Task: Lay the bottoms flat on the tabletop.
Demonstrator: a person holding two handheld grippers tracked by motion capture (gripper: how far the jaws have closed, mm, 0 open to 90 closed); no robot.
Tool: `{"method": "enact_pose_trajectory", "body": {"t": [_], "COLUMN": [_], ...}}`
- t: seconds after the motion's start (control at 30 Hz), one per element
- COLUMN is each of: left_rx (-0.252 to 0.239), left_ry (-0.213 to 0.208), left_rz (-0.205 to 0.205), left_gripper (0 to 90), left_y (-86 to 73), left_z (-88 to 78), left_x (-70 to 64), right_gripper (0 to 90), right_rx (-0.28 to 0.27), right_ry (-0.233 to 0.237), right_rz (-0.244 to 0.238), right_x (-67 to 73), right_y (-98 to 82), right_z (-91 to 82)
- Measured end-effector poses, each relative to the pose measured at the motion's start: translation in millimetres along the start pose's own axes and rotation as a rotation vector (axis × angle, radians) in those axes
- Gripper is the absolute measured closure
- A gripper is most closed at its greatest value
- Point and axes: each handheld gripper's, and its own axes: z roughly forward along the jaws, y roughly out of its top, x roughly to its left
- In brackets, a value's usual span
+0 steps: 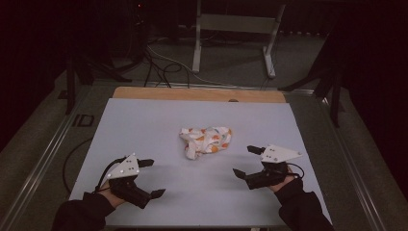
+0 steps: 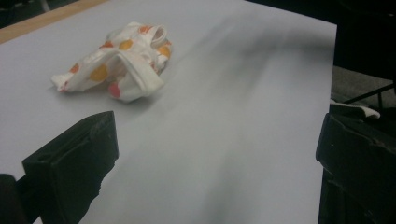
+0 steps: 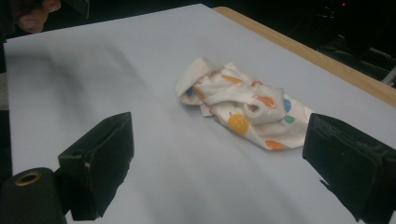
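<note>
Where dark floor rings it, pale table (image 1: 144, 125) with crumpled cloth (image 1: 206, 140), each hand-held gripper's jaws apart.

A lab or recording studio — dark all around, with black drapes (image 1: 370, 72) at the sides. The counter (image 1: 144, 125) carries a plain pale sheet over a wooden top. Behind it, loose cables (image 1: 161, 65) trail across a grey carpet floor (image 1: 231, 62) — beside a metal stand (image 1: 235, 29).
</note>
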Motion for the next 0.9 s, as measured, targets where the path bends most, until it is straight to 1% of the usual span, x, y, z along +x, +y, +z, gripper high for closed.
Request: {"method": "enact_pose_trajectory", "body": {"t": [0.1,0.27,0.3,0.37,0.47,0.53,0.63,0.7,0.8,0.87,0.9], "left_rx": [0.008,0.008,0.011,0.017,0.029,0.031,0.039,0.042,0.029,0.031,0.031], "left_ry": [0.007,0.018,0.022,0.026,0.034,0.039,0.044,0.047,0.046,0.061,0.065], "left_rz": [0.006,-0.002,-0.003,-0.008,-0.013,-0.023,-0.023,-0.023,-0.029,-0.027,-0.028], "left_gripper": [0.0,0.0,0.0,0.0,0.0,0.0,0.0,0.0,0.0,0.0,0.0], "left_y": [4.7,11.2,12.3,14.0,16.5,18.3,21.3,23.4,26.9,29.7,30.4], "left_z": [2.8,7.5,8.8,11.9,16.7,20.3,25.3,28.6,33.4,37.6,39.2], "left_x": [2.5,7.5,8.6,10.5,13.5,15.3,17.1,18.3,20.4,21.9,22.4], "right_gripper": [9.1,9.1,9.1,9.1,9.1,9.1,9.1,9.1,9.1,9.1,9.1], "right_rx": [0.001,0.001,0.001,-0.004,-0.002,0.004,0.003,0.007,0.003,-0.002,0.006], "right_ry": [-0.009,-0.031,-0.038,-0.037,-0.047,-0.061,-0.079,-0.101,-0.127,-0.146,-0.165], "right_rz": [-0.002,-0.002,0.001,0.01,0.008,0.01,0.015,0.017,0.035,0.059,0.066], "right_x": [-3.1,-7.9,-8.9,-11.3,-13.5,-15.2,-18.6,-20.6,-22.4,-23.8,-24.4], "right_y": [4.4,10.9,11.6,12.8,14.4,15.9,18.3,19.9,21.3,21.1,20.8], "right_z": [2.3,7.3,9.1,13.0,17.9,21.3,26.2,29.5,35.7,40.7,42.9]}}
